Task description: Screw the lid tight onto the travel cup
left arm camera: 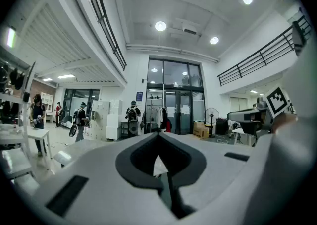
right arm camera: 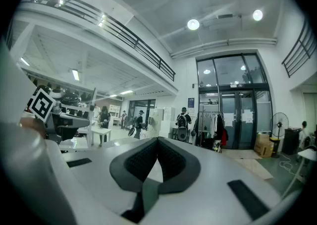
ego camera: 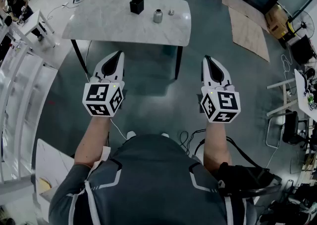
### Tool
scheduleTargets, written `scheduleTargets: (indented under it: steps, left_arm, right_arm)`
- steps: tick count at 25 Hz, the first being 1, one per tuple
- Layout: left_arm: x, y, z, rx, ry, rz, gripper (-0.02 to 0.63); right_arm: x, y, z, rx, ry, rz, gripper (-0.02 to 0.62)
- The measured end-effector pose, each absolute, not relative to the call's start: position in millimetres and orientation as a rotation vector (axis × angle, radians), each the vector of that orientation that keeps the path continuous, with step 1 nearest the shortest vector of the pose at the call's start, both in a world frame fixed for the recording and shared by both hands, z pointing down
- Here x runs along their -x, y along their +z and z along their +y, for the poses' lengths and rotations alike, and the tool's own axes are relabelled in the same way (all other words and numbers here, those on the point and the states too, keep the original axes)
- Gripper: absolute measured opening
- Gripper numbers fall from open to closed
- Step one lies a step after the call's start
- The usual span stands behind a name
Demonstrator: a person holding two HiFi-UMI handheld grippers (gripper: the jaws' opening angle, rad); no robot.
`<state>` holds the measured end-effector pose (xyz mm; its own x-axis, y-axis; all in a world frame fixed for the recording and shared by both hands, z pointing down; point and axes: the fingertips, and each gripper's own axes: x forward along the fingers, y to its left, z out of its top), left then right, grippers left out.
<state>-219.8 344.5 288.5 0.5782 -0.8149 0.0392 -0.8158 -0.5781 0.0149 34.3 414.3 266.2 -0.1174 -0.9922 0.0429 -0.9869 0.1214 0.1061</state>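
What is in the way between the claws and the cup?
Nothing visible. The left claw and right claw hang short of the table; the cup stands clear, black box to its left, lid to its right.

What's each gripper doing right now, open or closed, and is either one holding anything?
Left gripper: jaws closed, holding nothing.
Right gripper: jaws closed, holding nothing.

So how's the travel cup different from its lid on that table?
The travel cup is the taller, standing upright; the lid is small and low. The cup sits next to the black box; the lid lies on the cup's other side, apart from it. Both look silvery and rest on the table.
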Motion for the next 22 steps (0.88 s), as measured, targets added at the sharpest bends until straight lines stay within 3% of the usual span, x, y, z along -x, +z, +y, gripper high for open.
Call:
scheduleTargets:
  steps: [22]
  left_arm:
    - [155, 293, 358, -2.752, 0.098, -1.477, 0.009]
  right_arm:
    - [-88, 271, 418, -1.969, -0.068, -2.355, 0.028]
